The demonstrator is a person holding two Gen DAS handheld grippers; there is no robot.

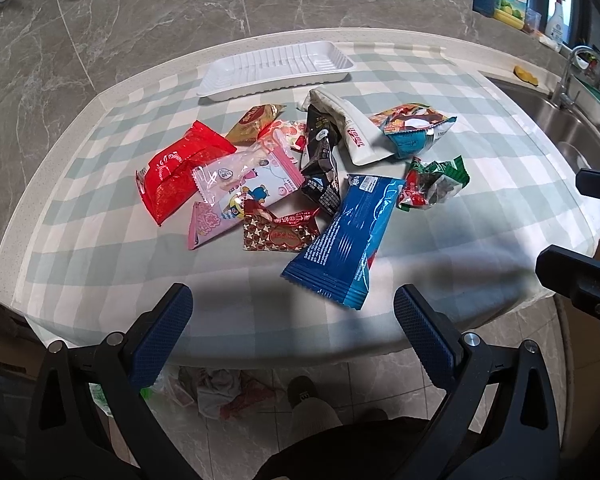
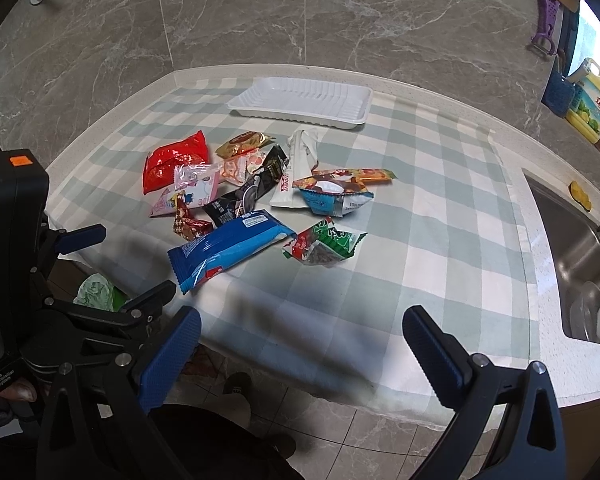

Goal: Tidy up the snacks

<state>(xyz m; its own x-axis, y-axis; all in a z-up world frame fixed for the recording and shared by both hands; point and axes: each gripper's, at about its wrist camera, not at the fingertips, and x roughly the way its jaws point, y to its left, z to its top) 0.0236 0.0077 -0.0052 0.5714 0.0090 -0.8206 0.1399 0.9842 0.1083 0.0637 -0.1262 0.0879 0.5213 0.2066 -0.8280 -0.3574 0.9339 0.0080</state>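
I hold my left gripper (image 1: pixel 293 300) and right gripper (image 2: pixel 301 322) wide apart, both empty, above the near table (image 1: pixel 500 200) edge. The snack pile lies ahead of them, blue packet (image 1: pixel 346 240) nearest, with the white tray (image 1: pixel 276 70) beyond it.

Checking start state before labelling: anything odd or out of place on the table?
Yes. The white plastic tray holds nothing, while the snack packets sit in a loose overlapping heap on the checked cloth. The green-and-red wrapper looks crumpled.
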